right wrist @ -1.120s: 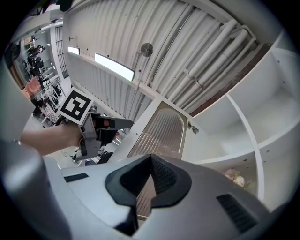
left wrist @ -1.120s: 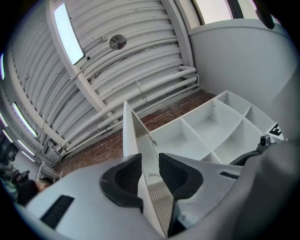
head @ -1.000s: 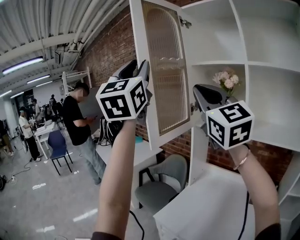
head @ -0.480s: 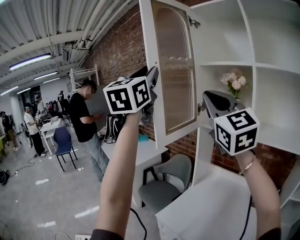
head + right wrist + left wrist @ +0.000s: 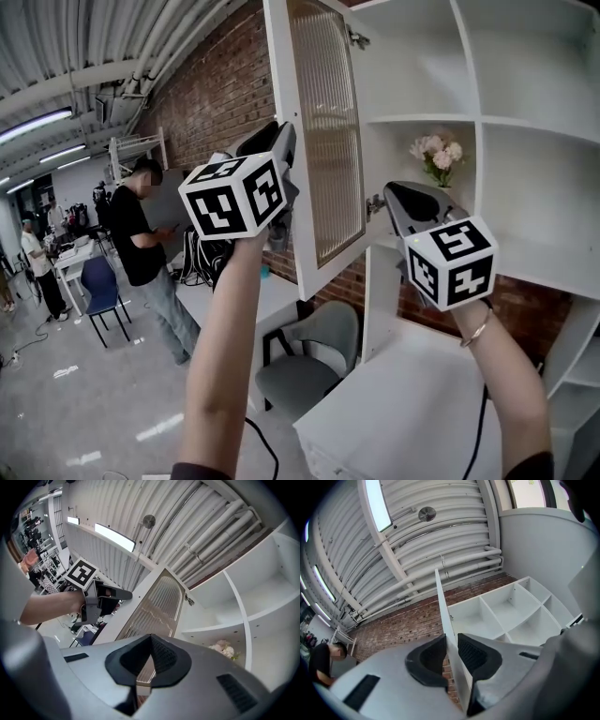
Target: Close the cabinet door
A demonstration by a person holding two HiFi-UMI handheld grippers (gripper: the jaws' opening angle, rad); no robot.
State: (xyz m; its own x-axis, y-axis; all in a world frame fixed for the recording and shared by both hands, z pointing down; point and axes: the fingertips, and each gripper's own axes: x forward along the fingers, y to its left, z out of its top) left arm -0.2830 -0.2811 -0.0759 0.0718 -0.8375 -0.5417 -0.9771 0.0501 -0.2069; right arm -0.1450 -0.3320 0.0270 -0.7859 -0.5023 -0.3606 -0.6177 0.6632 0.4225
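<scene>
The fingers (image 5: 426, 659) of the left gripper (image 5: 449, 641) have just been closing and now clamp the free edge of the door (image 5: 323, 141), which hangs open at the cabinet (image 5: 422, 66)'s left edge, while the right gripper (image 5: 150, 641) is pressed together and empty; the glazed door should swing lightly, its stiff edge the safest hold.

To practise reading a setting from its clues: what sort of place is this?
Probably a shared workshop or lab in an industrial-style building: a bare brick wall, exposed ceiling pipes under corrugated roofing, and people standing among worktables in the background.
</scene>
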